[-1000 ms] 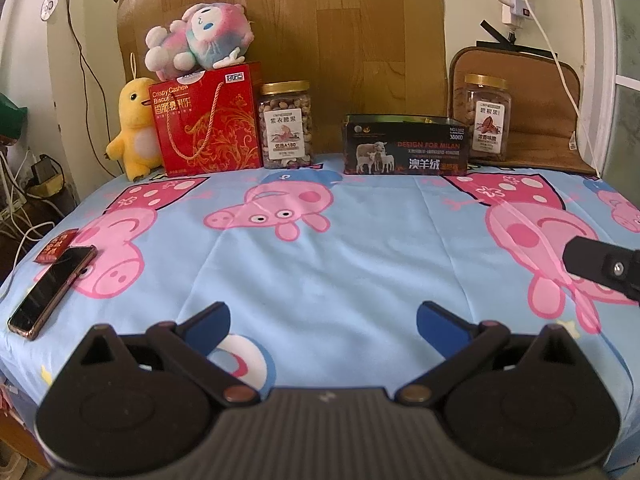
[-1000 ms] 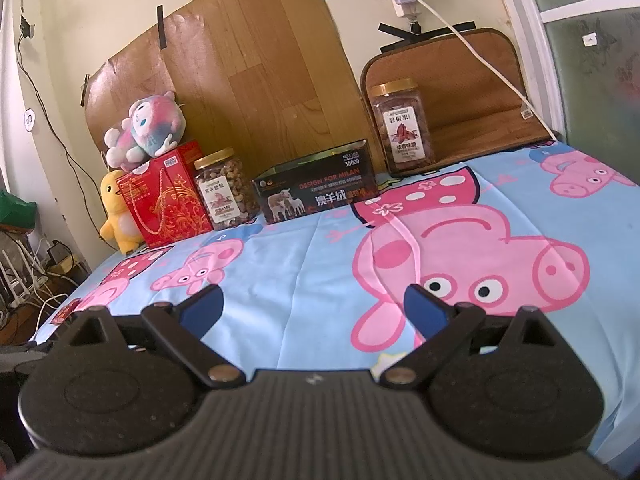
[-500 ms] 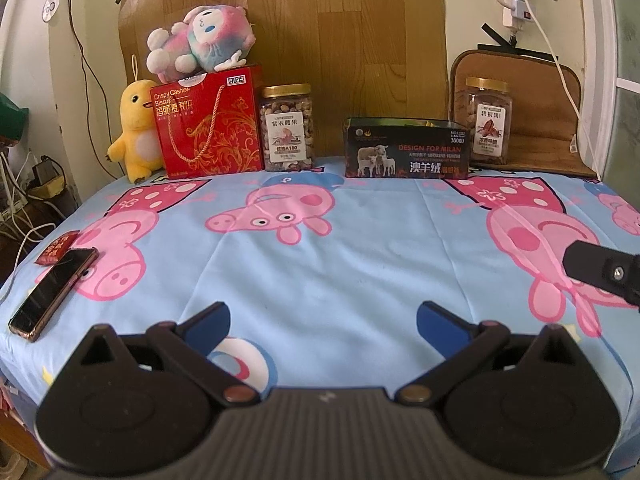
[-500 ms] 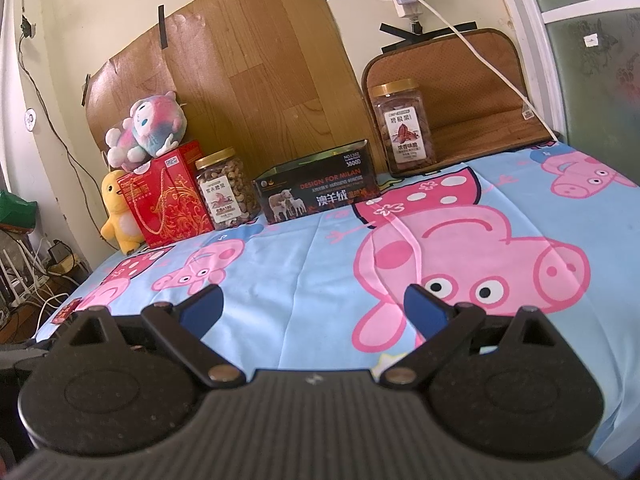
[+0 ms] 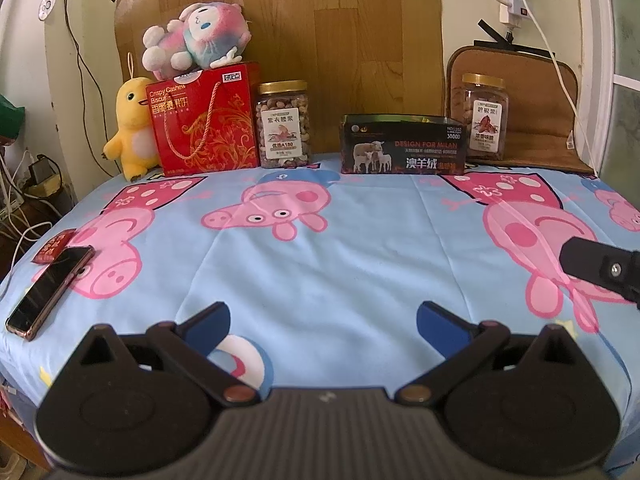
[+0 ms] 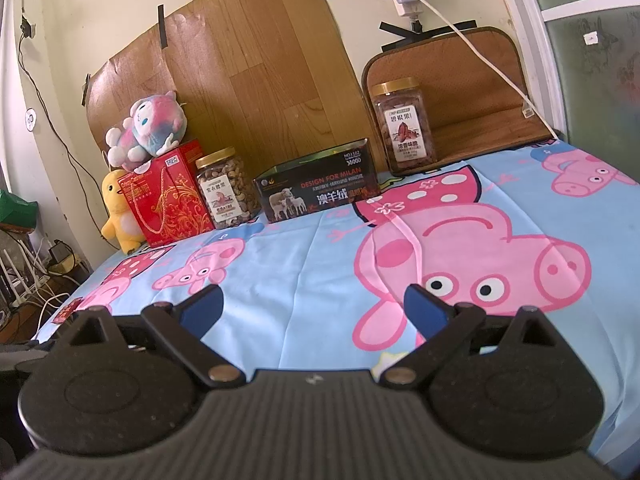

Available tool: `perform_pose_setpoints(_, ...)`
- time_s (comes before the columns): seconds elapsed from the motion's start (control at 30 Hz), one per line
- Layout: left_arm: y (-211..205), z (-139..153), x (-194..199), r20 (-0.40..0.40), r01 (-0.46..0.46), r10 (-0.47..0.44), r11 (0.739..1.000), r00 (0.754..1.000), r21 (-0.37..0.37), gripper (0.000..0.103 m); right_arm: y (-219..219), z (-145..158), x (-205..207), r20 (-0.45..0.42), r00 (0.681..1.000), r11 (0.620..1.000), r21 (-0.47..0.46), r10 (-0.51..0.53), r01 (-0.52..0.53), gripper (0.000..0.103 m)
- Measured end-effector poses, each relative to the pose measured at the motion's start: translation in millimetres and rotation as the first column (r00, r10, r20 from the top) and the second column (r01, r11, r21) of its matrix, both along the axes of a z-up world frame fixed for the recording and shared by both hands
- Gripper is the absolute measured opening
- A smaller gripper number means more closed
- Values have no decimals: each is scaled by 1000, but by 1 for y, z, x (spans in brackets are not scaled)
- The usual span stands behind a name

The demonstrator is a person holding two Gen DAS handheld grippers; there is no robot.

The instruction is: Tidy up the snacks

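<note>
Along the back of the table stand a red cashew biscuit box (image 5: 204, 124) (image 6: 168, 200), a cashew jar (image 5: 284, 124) (image 6: 226, 188), a black open box (image 5: 402, 144) (image 6: 318, 190) and a pecan jar (image 5: 484, 116) (image 6: 404, 128). My left gripper (image 5: 322, 318) is open and empty near the front edge. My right gripper (image 6: 312, 306) is open and empty over the cloth; part of it shows at the right of the left wrist view (image 5: 600, 270).
The table has a blue pig-print cloth (image 5: 320, 248). A phone (image 5: 50, 284) and a small red packet (image 5: 52, 246) lie at the left edge. A yellow duck plush (image 5: 128, 128) and a pink plush (image 5: 196, 44) sit by the red box. A brown cushion (image 5: 532, 112) leans at back right.
The left wrist view has tilted slightly, so the back row sits a little lower in frame. The right gripper has barely moved. Both stay open.
</note>
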State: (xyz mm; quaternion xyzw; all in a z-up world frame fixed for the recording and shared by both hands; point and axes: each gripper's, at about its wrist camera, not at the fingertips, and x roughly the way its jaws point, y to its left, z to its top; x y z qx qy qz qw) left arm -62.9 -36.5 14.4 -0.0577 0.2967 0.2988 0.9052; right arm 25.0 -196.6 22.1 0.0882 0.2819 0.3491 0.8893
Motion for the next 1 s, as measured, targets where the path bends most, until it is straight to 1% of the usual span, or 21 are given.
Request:
perform_pose_setpoints(0.57,-1,-2,0,-5,-10,10,1000,1000,7,103,0,0,-1,-4,1000,1000,-1,1,-1,99)
perform_pose_setpoints(0.77,0,-2,0,-8,-24,24,999,1000,22,103,0,0,-1,-3,1000,1000,-1,1,-1,99)
perform_pose_setpoints(1.0,0,-2,1,-12,-19,19,1000,1000,23,103,0,0,-1,-4,1000,1000,-1,1,-1,99)
